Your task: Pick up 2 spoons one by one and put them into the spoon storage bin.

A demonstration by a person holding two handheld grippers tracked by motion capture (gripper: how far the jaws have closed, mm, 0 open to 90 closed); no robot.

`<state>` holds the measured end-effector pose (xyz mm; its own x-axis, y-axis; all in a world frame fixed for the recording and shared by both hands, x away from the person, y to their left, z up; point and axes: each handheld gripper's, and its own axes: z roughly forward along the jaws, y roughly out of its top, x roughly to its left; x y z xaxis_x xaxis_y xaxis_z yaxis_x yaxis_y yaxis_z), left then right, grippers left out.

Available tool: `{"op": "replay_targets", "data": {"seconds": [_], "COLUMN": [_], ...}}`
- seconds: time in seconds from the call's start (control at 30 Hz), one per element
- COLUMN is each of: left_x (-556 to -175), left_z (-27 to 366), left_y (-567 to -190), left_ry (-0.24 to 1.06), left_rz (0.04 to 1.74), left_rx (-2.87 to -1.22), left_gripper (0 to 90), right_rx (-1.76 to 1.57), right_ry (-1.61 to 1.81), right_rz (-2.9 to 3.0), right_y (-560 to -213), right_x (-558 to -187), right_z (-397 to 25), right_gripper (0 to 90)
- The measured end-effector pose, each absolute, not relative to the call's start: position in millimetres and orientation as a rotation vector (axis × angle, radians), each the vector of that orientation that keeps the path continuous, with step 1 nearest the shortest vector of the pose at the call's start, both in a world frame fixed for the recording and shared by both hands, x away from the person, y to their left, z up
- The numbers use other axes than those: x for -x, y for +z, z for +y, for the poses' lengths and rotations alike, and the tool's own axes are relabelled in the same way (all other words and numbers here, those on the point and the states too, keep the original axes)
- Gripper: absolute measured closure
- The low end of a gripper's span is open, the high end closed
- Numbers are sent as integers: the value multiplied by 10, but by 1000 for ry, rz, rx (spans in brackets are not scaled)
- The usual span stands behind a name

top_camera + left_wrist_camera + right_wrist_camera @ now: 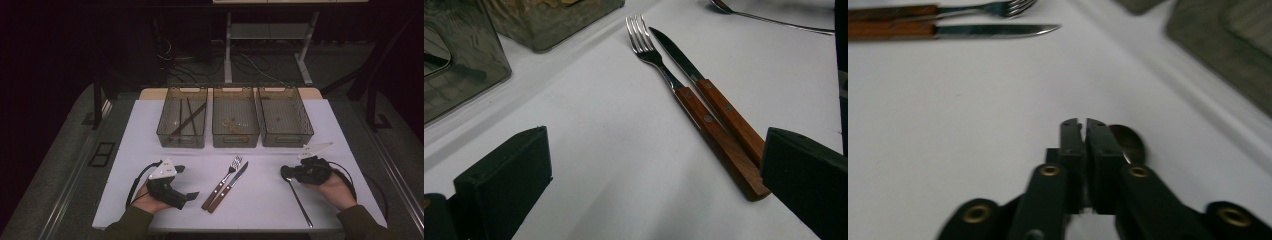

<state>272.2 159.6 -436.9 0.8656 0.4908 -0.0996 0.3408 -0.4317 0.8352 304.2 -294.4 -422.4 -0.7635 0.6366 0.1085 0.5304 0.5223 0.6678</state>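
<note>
The right hand-held gripper (1083,125) has its jaws together beside the spoon (298,197) near the tabletop's (150,130) right front corner, gripping nothing. The left hand-held gripper (186,196) is spread wide near the fork (684,92) and knife (711,97); lying side by side, both might be caught together.

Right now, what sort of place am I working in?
Probably a lab test bench, not a kitchen: a white-covered table with three smoky translucent plastic sorting bins in a row, bare metal stand legs and loose cables on the dark floor behind.
</note>
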Motion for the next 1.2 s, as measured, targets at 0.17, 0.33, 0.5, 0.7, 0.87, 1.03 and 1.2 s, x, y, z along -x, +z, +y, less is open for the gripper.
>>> {"op": "replay_targets", "data": {"seconds": [0.17, 0.33, 0.5, 0.7, 0.87, 1.03, 1.2], "left_x": [-2721, -2722, -2723, -2723, -2723, -2723, -2723], "left_z": [1598, 1596, 1594, 1592, 1593, 1593, 1593], "left_y": [-4366, -4369, -4371, -4373, -4372, -4373, -4372], "left_ry": [193, 194, 194, 193, 194, 195, 196], "left_rz": [608, 606, 606, 607, 606, 606, 605], "left_rx": [-2062, -2062, -2063, -2063, -2063, -2064, -2065], "left_gripper": [0, 0, 0, 0, 0, 0, 0], "right_rx": [-1151, -1188, -1188, -1120, -1075, -1070, -1029], "right_ry": [1045, 1019, 976, 953, 952, 966, 1013], "right_rz": [2555, 2573, 2591, 2589, 2594, 2585, 2580], "right_y": [-4271, -4348, -4415, -4427, -4430, -4417, -4377], "right_x": [-3083, -3129, -3164, -3153, -3143, -3143, -3129], "right_z": [-3056, -3032, -2971, -2915, -2867, -2859, -2857], "right_gripper": [598, 523, 508, 594, 657, 737, 829]}}
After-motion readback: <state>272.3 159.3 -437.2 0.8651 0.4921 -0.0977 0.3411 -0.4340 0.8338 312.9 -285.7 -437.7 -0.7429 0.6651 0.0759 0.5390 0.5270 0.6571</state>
